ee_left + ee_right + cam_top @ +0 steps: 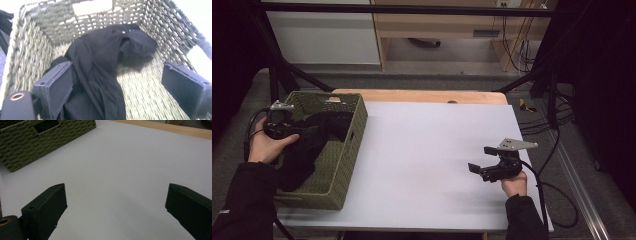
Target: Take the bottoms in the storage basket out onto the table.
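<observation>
Surface: white table (432, 165), wood edge at far side.
Cloth: black garment (100, 75) in green woven basket (343, 165), soft, limp; pinch a raised fold.
Left gripper (117, 87): your jaws wide, straddling the cloth.
Right gripper (484, 162): wide, empty, over bare table.

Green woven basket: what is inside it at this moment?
A black garment lies crumpled in the basket, with the open left gripper over it. Bare woven floor shows beside it; anything beneath the cloth is hidden.
</observation>
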Demonstrator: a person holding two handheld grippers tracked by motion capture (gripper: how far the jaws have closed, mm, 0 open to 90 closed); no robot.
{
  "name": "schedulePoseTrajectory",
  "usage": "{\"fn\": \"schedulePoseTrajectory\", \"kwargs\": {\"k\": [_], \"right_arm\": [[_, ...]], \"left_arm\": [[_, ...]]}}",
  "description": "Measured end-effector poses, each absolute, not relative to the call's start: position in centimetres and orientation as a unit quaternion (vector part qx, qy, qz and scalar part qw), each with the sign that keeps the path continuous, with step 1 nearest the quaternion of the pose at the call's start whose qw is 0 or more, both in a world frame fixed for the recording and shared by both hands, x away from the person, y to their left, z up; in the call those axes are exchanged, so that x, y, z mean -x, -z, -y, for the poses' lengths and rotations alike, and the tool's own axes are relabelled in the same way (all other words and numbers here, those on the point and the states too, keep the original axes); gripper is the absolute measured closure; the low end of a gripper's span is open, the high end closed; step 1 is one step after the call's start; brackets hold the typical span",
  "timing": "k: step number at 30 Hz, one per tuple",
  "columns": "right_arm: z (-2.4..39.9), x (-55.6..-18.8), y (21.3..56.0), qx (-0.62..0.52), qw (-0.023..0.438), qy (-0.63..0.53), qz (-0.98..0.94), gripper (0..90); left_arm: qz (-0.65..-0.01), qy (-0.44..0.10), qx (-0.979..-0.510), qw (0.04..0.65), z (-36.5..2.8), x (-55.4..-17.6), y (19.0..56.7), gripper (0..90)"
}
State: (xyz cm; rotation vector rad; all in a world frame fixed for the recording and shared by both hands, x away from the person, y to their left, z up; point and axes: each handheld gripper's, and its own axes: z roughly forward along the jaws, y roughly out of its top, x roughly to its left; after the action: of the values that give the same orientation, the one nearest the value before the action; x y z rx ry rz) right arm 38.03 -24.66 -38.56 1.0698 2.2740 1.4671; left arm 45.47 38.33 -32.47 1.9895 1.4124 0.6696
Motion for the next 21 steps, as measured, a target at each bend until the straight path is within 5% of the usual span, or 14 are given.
{"fn": "schedulePoseTrajectory", "kwargs": {"k": [11,21], "right_arm": [[24.7,-38.0,38.6,-0.366,0.115,-0.5,-0.777,4.1],[24.6,-38.1,38.7,-0.366,0.114,-0.497,-0.779,4.1]], "left_arm": [[-0.56,-0.241,-0.743,0.276,-39.5,-47.7,35.5,6.6],[-0.56,-0.256,-0.741,0.268,-40.7,-48.7,38.0,16.2]]}}
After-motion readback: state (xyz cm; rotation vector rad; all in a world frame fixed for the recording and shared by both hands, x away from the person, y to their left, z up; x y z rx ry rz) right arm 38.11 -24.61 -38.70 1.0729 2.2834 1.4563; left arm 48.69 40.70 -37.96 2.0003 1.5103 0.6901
